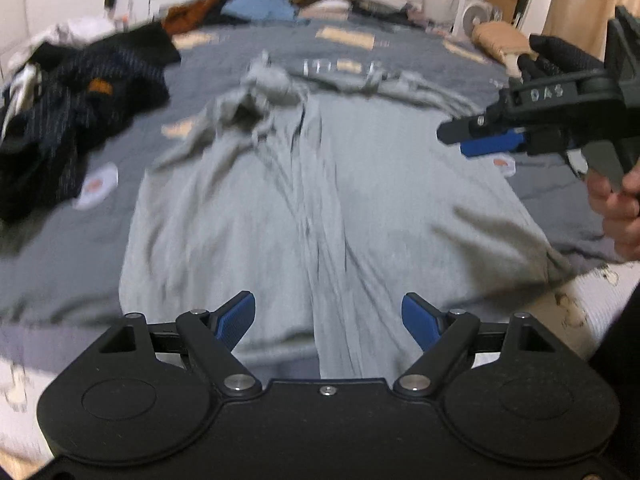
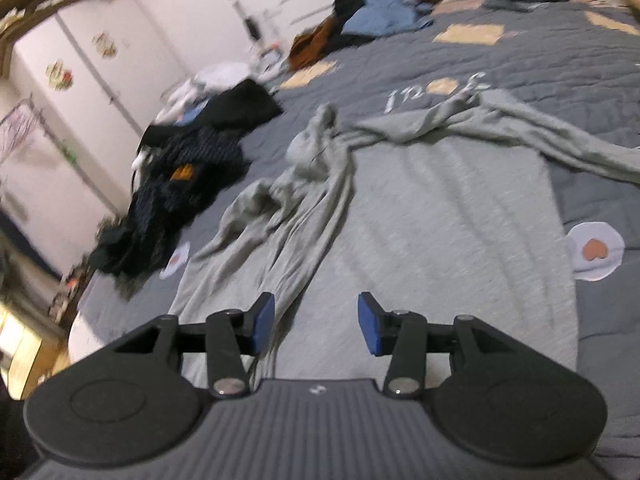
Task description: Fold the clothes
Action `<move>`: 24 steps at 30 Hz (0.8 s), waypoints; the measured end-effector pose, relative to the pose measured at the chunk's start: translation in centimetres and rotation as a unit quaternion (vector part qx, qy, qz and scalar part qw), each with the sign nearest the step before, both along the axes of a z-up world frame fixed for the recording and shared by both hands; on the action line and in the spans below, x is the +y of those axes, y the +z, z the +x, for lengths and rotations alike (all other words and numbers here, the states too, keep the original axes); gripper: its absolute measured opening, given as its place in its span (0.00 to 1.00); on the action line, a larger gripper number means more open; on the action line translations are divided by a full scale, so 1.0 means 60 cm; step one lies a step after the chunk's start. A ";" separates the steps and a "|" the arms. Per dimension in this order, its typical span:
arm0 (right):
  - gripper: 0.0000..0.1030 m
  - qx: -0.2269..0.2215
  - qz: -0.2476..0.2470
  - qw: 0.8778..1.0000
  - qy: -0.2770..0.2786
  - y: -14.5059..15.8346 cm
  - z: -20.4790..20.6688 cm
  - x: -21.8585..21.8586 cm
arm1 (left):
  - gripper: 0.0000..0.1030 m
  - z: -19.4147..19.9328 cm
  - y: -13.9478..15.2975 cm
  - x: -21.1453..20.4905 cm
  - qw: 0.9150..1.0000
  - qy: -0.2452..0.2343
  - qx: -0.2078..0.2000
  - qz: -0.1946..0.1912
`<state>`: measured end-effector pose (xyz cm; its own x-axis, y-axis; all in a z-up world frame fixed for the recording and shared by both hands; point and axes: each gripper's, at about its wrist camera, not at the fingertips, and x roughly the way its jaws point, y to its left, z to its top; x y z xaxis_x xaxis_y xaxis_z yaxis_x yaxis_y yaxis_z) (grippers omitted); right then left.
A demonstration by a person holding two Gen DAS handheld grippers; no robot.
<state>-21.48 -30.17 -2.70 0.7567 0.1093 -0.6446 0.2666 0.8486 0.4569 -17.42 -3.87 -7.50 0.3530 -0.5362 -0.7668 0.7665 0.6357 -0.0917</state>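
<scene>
Grey long-sleeved top (image 1: 320, 200) spread over the blue-grey quilt (image 1: 60, 264) of the bed, hem toward the camera, a ridge of wrinkles down the middle, one sleeve bunched at upper left and the other trailing off toward upper right. Seen from the left wrist: left tool (image 1: 328, 320) hovering over the near hem, jaws wide, nothing between the blue pads (image 1: 236, 320); right tool (image 1: 472, 140) off to the right, above the quilt and clear of the fabric, held by a bare hand (image 1: 624, 208), its jaws seen side-on, gap hard to judge there. Dark heap of unfolded clothes (image 1: 60, 120) at left, more garments (image 1: 260, 0) piled at the far end. Seen from the right wrist: right tool (image 2: 316, 324) above the lower body of the top (image 2: 440, 208), jaws partly apart and empty, pads not touching cloth; crumpled sleeve (image 2: 280, 184) just left of the centre ridge, other sleeve (image 2: 540, 136) stretched across the top edge. Likely step: laying out and smoothing, no fold made yet. Next move probably calls for pinching the bunched sleeve or a side edge, drawing it flat, then carrying it across the body.
</scene>
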 end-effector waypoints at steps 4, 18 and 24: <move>0.44 0.034 0.006 0.999 0.035 0.001 0.011 0.013 | 0.77 -0.001 -0.015 0.012 0.999 0.006 0.033 0.021; 0.44 0.081 0.005 0.992 0.099 -0.004 0.030 0.045 | 0.77 -0.026 -0.070 0.027 0.989 0.005 0.117 0.087; 0.44 0.105 -0.006 0.985 0.135 -0.015 0.028 0.060 | 0.77 -0.034 -0.079 0.032 0.987 0.002 0.131 0.095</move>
<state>-19.83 -26.58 -3.60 0.5506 0.2802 -0.7863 0.1180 0.9064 0.4056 -19.44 -1.97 -12.21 0.1299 -0.3732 -0.9186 0.7301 0.6628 -0.1661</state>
